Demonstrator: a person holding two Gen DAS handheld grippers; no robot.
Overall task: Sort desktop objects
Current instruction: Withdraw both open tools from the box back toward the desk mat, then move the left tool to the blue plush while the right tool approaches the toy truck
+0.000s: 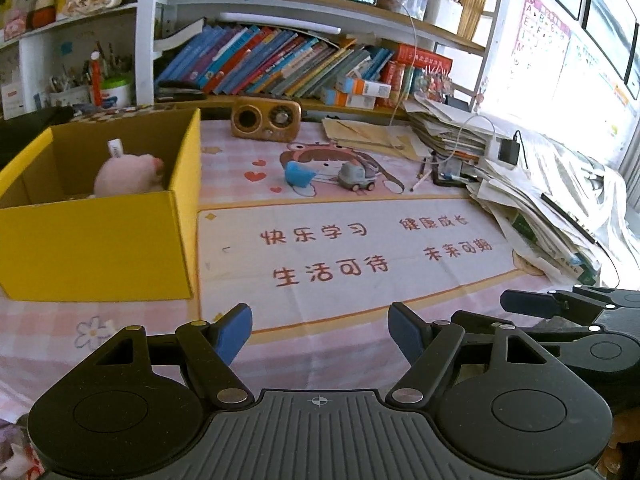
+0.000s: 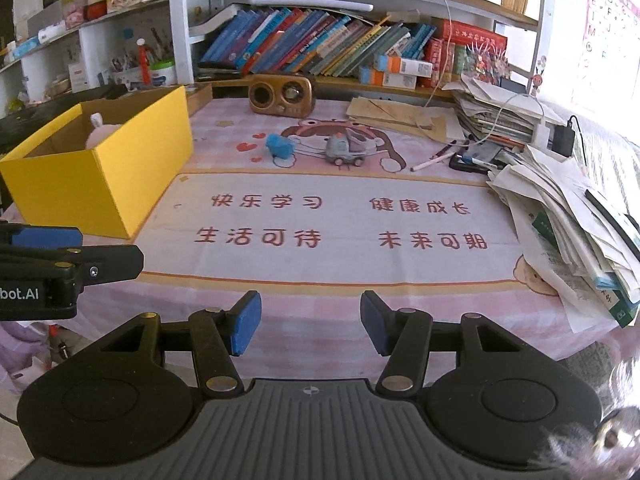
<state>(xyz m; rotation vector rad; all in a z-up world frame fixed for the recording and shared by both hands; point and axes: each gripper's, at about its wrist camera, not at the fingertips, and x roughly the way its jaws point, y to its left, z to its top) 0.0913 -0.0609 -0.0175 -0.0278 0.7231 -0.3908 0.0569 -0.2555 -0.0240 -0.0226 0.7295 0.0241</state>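
Observation:
A yellow cardboard box (image 1: 96,240) (image 2: 100,184) stands open at the desk's left with a pink plush toy (image 1: 128,176) (image 2: 100,134) inside. Mid-desk lie a small blue toy (image 1: 298,174) (image 2: 279,145) and a grey toy truck (image 1: 357,177) (image 2: 344,150) side by side. My left gripper (image 1: 320,334) hovers open over the desk's near edge with nothing between its blue pads. My right gripper (image 2: 311,328) is beside it, also open and empty, jaws a little narrower. Each gripper shows at the edge of the other's view.
A brown retro radio (image 1: 266,119) (image 2: 281,94) sits at the back under shelves of books (image 1: 280,60). Envelopes (image 1: 368,134), pens (image 2: 436,158) and a sliding heap of papers (image 2: 572,216) fill the right side, with a charger (image 1: 509,151) and cable.

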